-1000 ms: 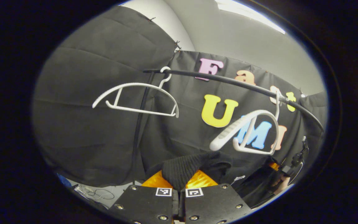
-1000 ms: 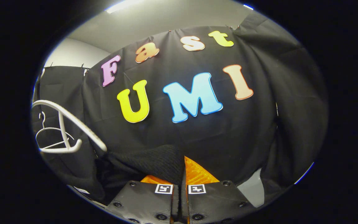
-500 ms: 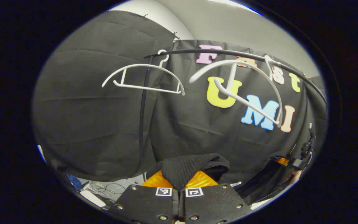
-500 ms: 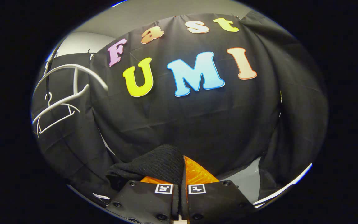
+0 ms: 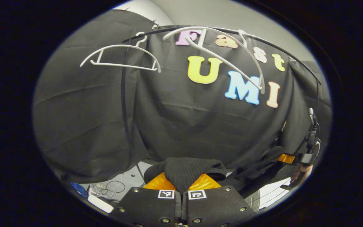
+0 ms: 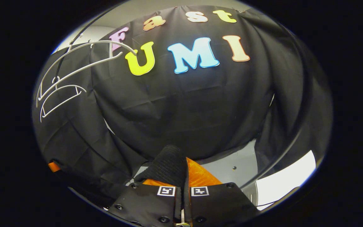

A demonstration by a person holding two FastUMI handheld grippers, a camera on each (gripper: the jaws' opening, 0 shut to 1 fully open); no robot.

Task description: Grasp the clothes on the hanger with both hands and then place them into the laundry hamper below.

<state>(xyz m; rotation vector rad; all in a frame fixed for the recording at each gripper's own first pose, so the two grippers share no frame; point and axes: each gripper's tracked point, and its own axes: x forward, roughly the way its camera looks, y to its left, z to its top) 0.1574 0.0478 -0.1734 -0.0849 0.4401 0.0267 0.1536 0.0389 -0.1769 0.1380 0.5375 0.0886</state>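
Observation:
A black knit garment [image 5: 184, 167] hangs off the hangers, stretched between both grippers. In the left gripper view, my left gripper [image 5: 182, 182] is shut on one bunched end of it, orange fingers [image 5: 160, 183] showing on either side. The cloth runs right to my right gripper [image 5: 287, 158], held by a hand [image 5: 304, 171]. The right gripper view has my right gripper [image 6: 184, 177] shut on the garment [image 6: 169, 162], and the left gripper's orange finger [image 6: 53, 166] shows low at the left. Two bare white hangers [image 5: 118, 58] [image 5: 219, 53] hang on the black rail [image 5: 279, 52] above.
The rail's upright black pole [image 5: 124, 110] stands left of centre. Cables [image 5: 112, 189] and a white object [image 5: 101, 203] lie on the grey floor at lower left. In the right gripper view, a curved dark pole [image 6: 282, 151] crosses in front of grey floor [image 6: 232, 167].
Both grippers have come down with the garment in them. The hangers and rail have risen in both views, and the nearer hanger has swung back up, bare.

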